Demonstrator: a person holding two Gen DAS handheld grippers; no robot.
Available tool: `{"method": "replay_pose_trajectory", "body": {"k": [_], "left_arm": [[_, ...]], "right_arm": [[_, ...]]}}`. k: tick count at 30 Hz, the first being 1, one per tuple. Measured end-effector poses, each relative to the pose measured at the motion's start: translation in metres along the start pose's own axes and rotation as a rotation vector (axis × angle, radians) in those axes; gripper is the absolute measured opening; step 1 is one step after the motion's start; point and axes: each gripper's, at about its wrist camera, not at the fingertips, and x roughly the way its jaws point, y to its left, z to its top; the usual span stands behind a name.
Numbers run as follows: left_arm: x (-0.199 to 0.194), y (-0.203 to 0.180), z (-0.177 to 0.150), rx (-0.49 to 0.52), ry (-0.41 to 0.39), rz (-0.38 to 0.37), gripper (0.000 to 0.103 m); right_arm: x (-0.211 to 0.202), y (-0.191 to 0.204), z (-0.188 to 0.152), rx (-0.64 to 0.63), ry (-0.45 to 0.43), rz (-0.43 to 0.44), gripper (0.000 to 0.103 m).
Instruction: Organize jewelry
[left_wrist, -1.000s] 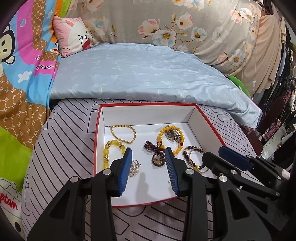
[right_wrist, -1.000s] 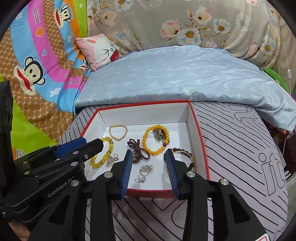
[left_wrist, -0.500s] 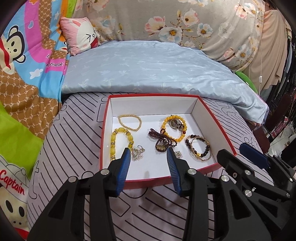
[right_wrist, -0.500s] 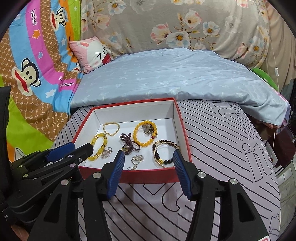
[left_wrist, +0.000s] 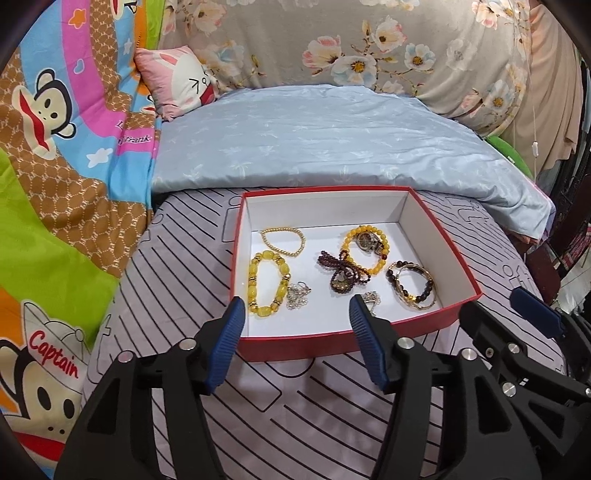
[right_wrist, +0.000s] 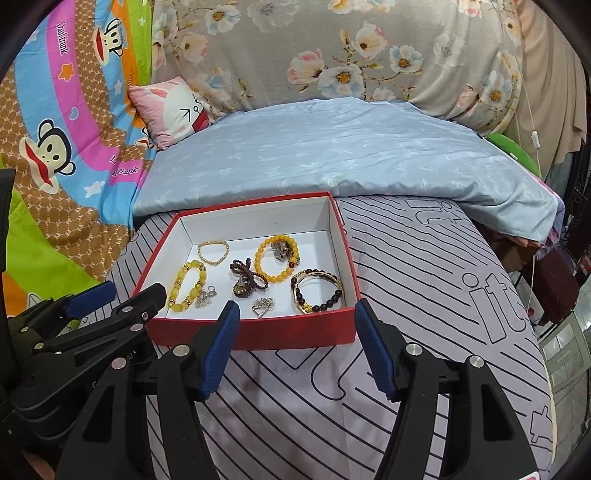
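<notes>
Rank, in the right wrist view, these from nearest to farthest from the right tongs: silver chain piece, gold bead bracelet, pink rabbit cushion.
1. Silver chain piece: front of the red box, just beyond the right tongs.
2. Gold bead bracelet: back left of the box.
3. Pink rabbit cushion: far left, behind the blue quilt.

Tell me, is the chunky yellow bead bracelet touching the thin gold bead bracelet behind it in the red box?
Apart. The left wrist view shows white box floor between the chunky yellow bead bracelet and the thin gold bead bracelet.

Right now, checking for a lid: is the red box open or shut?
Open. The red box has no lid on it; bracelets lie visible on its white floor.
</notes>
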Motion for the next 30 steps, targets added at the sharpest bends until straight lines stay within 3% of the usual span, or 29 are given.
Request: {"method": "replay_pose_trajectory", "body": {"k": [23,30], "left_arm": [[-0.012,0.006,-0.006,-0.037,0.007,0.093,0.090],[-0.010,0.008,-0.008,-0.036,0.020,0.118,0.095]], "right_arm": [[-0.017,-0.005,-0.007,0.020,-0.008,-0.051,0.074],[-0.014,-0.006,-0.009,0.020,-0.002,-0.063,0.078]]}}
